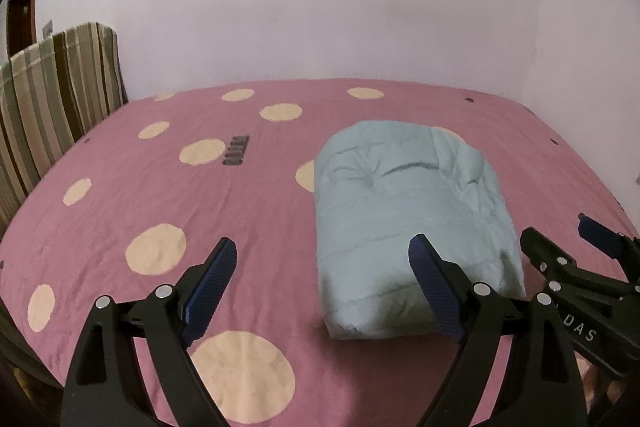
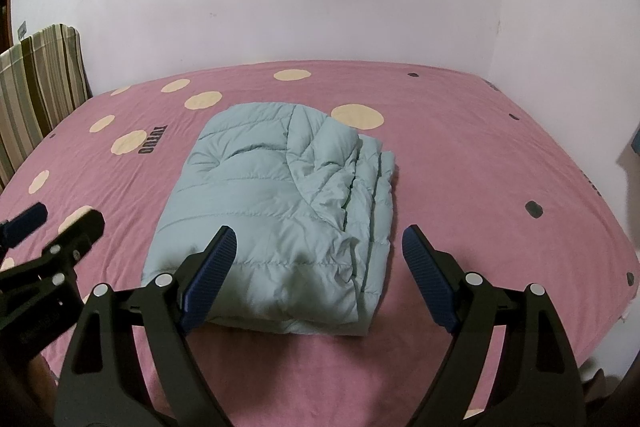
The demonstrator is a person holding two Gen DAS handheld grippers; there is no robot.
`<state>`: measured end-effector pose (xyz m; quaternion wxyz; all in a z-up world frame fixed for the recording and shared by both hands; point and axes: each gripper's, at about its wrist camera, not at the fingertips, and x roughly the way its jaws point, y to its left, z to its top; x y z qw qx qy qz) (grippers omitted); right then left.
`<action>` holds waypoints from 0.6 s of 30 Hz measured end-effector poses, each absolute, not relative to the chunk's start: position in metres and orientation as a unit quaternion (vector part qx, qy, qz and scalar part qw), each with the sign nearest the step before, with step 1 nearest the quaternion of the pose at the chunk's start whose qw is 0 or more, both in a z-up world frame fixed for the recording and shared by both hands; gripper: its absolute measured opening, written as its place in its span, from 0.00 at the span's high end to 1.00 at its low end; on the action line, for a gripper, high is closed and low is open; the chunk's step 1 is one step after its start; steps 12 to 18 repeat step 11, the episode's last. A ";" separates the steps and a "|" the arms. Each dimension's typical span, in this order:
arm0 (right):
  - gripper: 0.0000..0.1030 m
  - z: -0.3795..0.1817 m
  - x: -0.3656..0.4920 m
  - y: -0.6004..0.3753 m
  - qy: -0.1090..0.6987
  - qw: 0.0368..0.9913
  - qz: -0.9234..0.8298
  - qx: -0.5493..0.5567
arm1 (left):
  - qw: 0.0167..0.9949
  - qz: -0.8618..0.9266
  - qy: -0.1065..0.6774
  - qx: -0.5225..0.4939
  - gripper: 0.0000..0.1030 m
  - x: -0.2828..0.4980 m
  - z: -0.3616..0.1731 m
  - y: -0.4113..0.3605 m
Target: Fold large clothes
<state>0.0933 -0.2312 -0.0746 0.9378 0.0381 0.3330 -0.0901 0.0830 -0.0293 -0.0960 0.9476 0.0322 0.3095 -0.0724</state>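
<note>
Left wrist: left gripper (image 1: pixel 320 259) fingers spread wide, empty, clear of folded jacket (image 1: pixel 412 227) lying on bed (image 1: pixel 120 195), seemingly finished; right wrist: right gripper (image 2: pixel 318 247) fingers likewise apart, empty, hovering near jacket's front edge.

I count one folded pale-blue puffer jacket (image 2: pixel 276 227) at centre frame, one pink spotted bedsheet (image 2: pixel 460 155) under it, one striped cushion (image 2: pixel 40 87) upper left, two grippers, left (image 1: pixel 322 247) and right (image 2: pixel 318 237), each with two blue pads
</note>
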 end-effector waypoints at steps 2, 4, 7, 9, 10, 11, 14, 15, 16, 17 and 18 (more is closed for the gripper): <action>0.18 -0.075 0.094 -0.234 0.334 0.938 -0.088 0.036 | 0.951 -0.072 0.300 0.034 0.16 0.082 -0.095 -0.028; 0.18 -0.076 0.095 -0.237 0.335 0.937 -0.090 0.037 | 0.950 -0.071 0.302 0.028 0.16 0.086 -0.096 -0.024; 0.17 -0.077 0.097 -0.244 0.335 0.936 -0.095 0.038 | 0.946 -0.058 0.320 0.012 0.16 0.101 -0.103 -0.010; 0.13 -0.080 0.098 -0.255 0.335 0.935 -0.107 0.037 | 0.941 -0.042 0.337 0.001 0.16 0.116 -0.113 0.008; 0.11 -0.081 0.099 -0.261 0.335 0.935 -0.114 0.038 | 0.939 -0.033 0.343 -0.004 0.16 0.122 -0.118 0.018; 0.11 -0.085 0.100 -0.272 0.336 0.932 -0.125 0.043 | 0.937 -0.017 0.349 -0.009 0.16 0.129 -0.124 0.031; 0.11 -0.085 0.100 -0.272 0.336 0.932 -0.125 0.043 | 0.937 -0.017 0.349 -0.009 0.16 0.129 -0.124 0.031; 0.11 -0.085 0.100 -0.272 0.336 0.932 -0.125 0.043 | 0.937 -0.017 0.349 -0.009 0.16 0.129 -0.124 0.031; 0.11 -0.085 0.100 -0.272 0.336 0.932 -0.125 0.043 | 0.937 -0.017 0.349 -0.009 0.16 0.129 -0.124 0.031; 0.11 -0.085 0.100 -0.272 0.336 0.932 -0.125 0.043 | 0.937 -0.017 0.349 -0.009 0.16 0.129 -0.124 0.031; 0.11 -0.085 0.100 -0.272 0.336 0.932 -0.125 0.043 | 0.937 -0.017 0.349 -0.009 0.16 0.129 -0.124 0.031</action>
